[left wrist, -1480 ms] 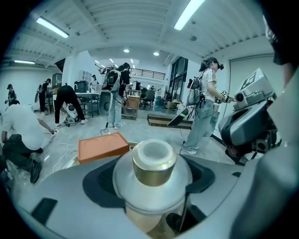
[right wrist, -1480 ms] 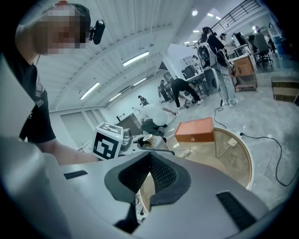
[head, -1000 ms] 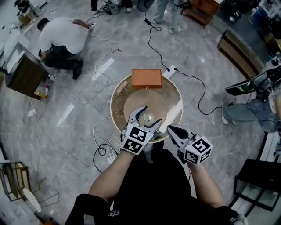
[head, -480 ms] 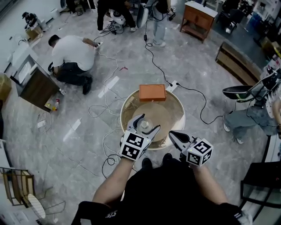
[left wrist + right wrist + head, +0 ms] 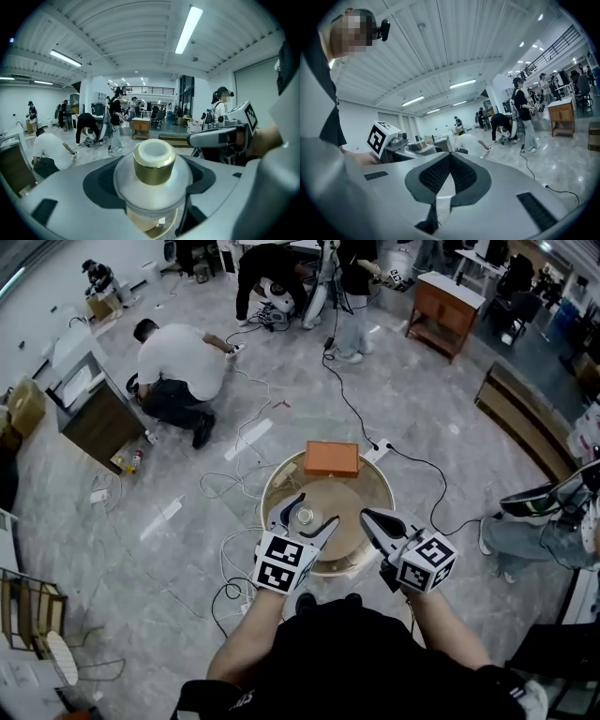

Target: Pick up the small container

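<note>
The small container is a clear round jar with a gold collar and a white cap. My left gripper is shut on it, with the cap pointing away from the camera. In the head view the small container sits between the jaws of the left gripper, over the near half of the round wooden table. The right gripper hovers to its right above the table's near edge. The right gripper view shows the right gripper shut with nothing between its pads.
An orange box lies at the table's far edge. Cables trail over the grey floor around the table. A person in a white shirt crouches at the far left beside a dark cabinet. A wooden desk stands at the back.
The head view has pulled back, so the table and the floor around it look smaller. The left gripper stays shut on the container; the right gripper stays shut beside it.
</note>
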Motion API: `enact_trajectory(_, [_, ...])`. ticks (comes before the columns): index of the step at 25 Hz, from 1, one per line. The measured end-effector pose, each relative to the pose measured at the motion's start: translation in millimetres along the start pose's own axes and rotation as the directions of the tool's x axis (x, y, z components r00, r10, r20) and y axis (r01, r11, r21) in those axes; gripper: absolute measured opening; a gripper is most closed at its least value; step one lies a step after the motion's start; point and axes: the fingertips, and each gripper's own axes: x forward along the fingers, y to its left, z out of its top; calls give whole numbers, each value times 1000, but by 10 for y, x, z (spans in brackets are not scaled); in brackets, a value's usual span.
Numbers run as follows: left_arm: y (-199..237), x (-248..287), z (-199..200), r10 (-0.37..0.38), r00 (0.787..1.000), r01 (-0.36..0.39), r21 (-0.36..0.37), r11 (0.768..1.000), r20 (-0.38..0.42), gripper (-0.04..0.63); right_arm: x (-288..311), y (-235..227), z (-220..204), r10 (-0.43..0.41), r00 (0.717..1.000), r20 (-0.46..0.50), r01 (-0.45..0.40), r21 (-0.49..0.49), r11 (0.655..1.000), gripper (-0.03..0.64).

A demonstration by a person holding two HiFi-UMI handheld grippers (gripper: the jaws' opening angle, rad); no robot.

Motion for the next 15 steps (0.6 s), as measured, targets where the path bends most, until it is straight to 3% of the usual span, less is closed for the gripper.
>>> enact_trajectory(8, [-42,-82,133,39,999,-39,-8,999,-9,350,-287,-186,352,-35,996,84,42,-84,996,12])
enact_trajectory(15, [138,-77,256,94,996,-94,12,996,-4,350,-458,-305,291,-57,995,88,67,-107,992,12])
